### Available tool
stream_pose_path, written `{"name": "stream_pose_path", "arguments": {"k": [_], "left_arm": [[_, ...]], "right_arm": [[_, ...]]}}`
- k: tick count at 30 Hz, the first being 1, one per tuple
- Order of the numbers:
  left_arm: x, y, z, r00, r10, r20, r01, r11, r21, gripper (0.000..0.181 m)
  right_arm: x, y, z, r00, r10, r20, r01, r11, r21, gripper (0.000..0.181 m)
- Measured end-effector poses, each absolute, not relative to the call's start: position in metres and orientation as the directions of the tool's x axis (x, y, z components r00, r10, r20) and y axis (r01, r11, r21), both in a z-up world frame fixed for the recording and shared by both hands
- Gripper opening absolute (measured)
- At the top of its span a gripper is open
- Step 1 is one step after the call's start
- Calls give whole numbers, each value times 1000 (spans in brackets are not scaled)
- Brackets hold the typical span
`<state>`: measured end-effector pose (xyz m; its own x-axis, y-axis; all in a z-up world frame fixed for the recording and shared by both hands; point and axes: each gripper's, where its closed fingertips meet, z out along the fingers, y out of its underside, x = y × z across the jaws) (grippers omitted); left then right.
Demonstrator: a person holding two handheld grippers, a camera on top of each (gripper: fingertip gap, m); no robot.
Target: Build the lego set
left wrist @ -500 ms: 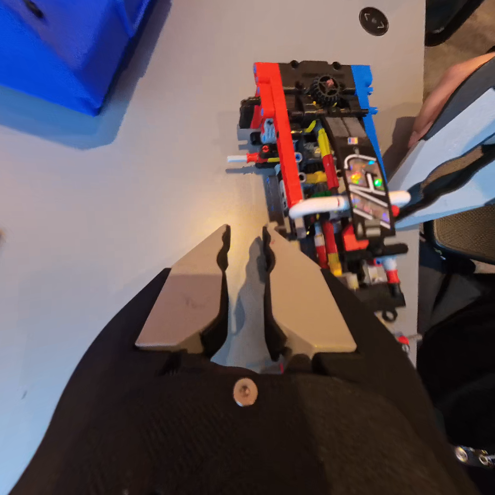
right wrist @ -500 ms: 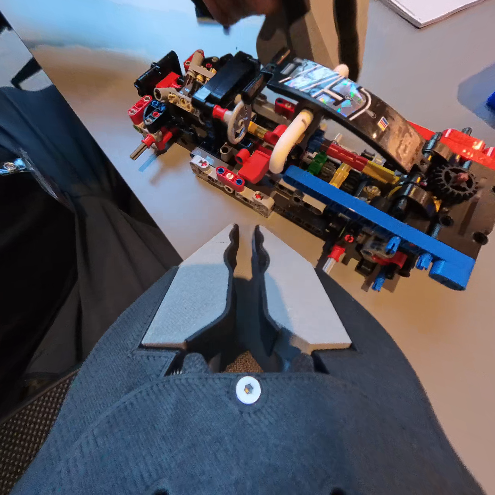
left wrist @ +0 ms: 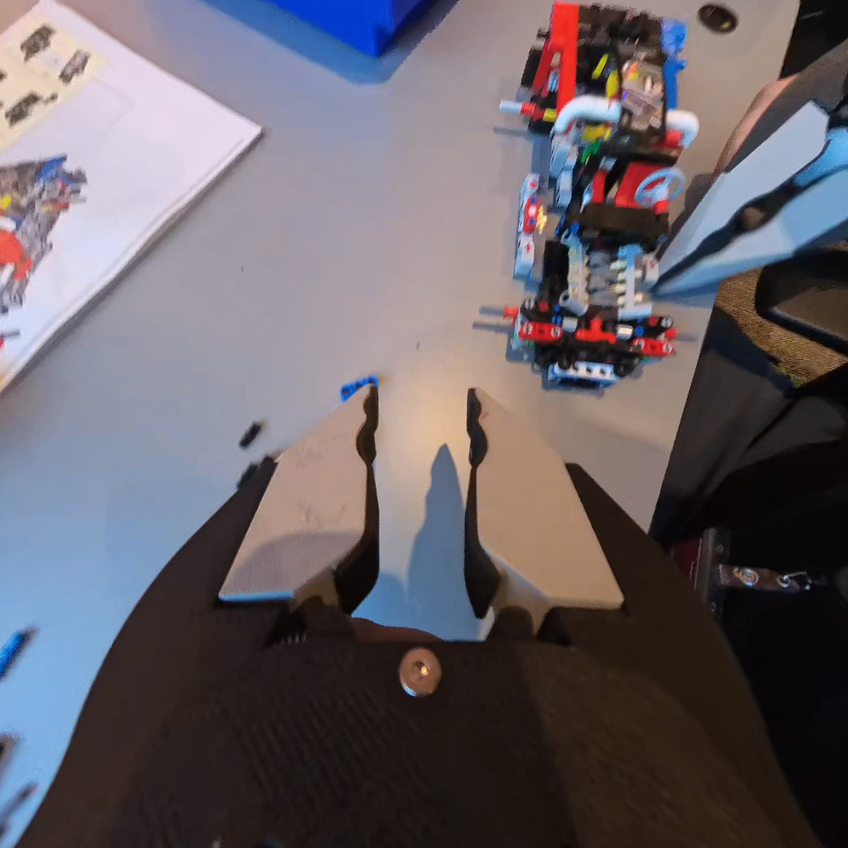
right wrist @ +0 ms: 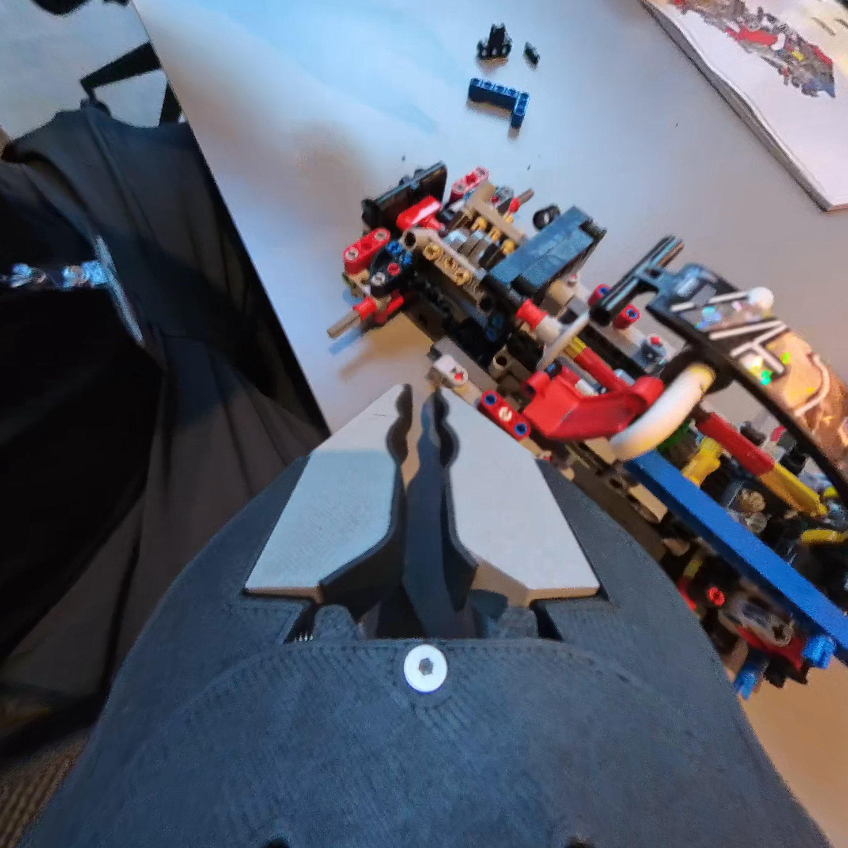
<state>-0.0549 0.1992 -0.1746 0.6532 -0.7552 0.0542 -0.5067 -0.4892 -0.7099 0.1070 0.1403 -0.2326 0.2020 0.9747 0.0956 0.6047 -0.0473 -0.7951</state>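
Bare table [left wrist: 367, 284] lay open between the booklet [left wrist: 114, 183] and the lego car [left wrist: 601, 220]; a blue L-beam [right wrist: 500, 98] and small black pieces [right wrist: 494, 45] cluttered the near stretch

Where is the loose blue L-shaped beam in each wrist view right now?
Left wrist view: blue L-shaped beam pokes out behind the left tool's left fingertip, mostly hidden.
Right wrist view: it lies whole, upper centre, beyond the lego car's nose.
Shared landmark: the lego car; the beam lies off its red-and-black front end.
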Motion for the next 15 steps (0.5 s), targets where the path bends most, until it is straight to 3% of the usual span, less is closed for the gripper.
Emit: {"name": "stream_pose_path", "arguments": {"k": [6,10,15], "left_arm": [[-75,170,-195,690,-711,136,-437,-560,-704,36],[-79,158,-206,702,-692,166,-412,-586,-697,36],[-96,147,-214,734,-671,107,-432,-582,-689,36]], "right_arm": [[111,187,-236,391,896,210,656,-111,-747,0],[120,204,-237,484,870,93,619,-265,-739,0],[137,190,-226,470,863,188,635,-182,-750,0]]}}
